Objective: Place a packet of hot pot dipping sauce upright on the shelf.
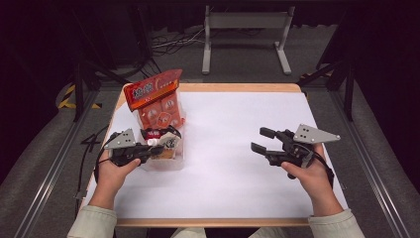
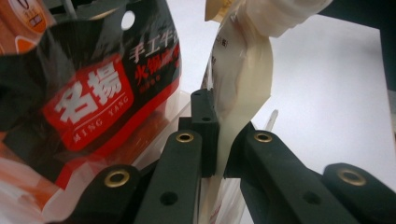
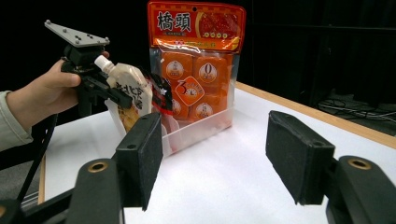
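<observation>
The left gripper (image 1: 141,151) has its jaws clenched on a cream pouch (image 3: 128,95) with a small white spout at the top. In the left gripper view the jaws pinch the thin edge of the pouch (image 2: 240,79), whose long axis stands nearly upright. The pouch is at the near left of the worktop (image 1: 237,163), at the near end of a clear bin (image 3: 201,130). I cannot tell if its bottom is already inside the bin or just over the rim. A tall orange bag (image 1: 157,99) stands in the far part of the bin, and a red-and-black packet (image 2: 93,93) is just beside the pouch.

The right gripper (image 1: 265,141) hangs over the right side of the worktop, well apart from the bin, jaws released and holding nothing, pointing left toward it.

I judge the pouch is being put in or taken out of the bin. The left hand is the nearer one, and the move runs along the upright axis of the pouch.
</observation>
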### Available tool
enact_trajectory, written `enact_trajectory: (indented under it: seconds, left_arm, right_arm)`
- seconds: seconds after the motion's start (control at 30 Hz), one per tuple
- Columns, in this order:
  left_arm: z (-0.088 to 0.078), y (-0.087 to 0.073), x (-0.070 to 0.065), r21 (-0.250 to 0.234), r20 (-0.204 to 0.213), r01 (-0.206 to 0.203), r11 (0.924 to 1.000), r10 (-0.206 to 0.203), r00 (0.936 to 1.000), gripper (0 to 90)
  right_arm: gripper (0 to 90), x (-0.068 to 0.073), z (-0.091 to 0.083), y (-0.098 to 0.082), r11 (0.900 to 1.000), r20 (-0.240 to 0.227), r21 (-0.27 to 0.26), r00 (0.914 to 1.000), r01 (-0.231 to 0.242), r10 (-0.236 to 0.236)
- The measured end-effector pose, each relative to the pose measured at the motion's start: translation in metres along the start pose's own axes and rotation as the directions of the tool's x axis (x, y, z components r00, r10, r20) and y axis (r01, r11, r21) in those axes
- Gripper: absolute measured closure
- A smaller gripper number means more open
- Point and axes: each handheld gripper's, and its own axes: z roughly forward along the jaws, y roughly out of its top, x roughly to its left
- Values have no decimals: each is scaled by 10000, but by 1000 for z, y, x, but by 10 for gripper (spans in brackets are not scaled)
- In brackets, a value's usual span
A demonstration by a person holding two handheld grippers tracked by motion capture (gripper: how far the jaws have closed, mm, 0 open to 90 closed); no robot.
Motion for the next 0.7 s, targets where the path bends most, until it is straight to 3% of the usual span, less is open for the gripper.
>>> enact_trajectory:
  seconds: [0.13, 0.23, 0.3, 0.5, 0.63, 0.7]
  left_arm:
    - [-3, -1, -1, -59, -80, 149, 9999, -149, 9999, 824]
    - [-9, -4, 0, -61, -410, 349, 9994, -352, 9985, 798]
    - [-11, -5, -1, 37, -643, 285, 9996, -282, 9975, 744]
    - [-14, -5, -4, -158, -829, 398, 9991, -410, 9957, 624]
    - [-19, -4, -7, -296, -1023, 485, 9984, -513, 9934, 462]
    - [-26, -1, -10, -391, -1390, 364, 9986, -415, 9894, 389]
  right_arm:
    - [374, 0, 2, 1, 10000, -47, -29, 10000, 28, -28]
    - [373, 0, 3, 2, 10000, -69, -16, 10000, 53, -53]
    - [373, 0, 4, 2, 10000, -90, -46, 9999, 57, -58]
    - [369, 0, 6, 3, 9999, -128, -83, 9999, 87, -88]
    - [366, 0, 6, 4, 9999, -129, -89, 9999, 103, -104]
    - [366, -1, 5, 3, 9998, 67, -35, 9998, 212, -212]
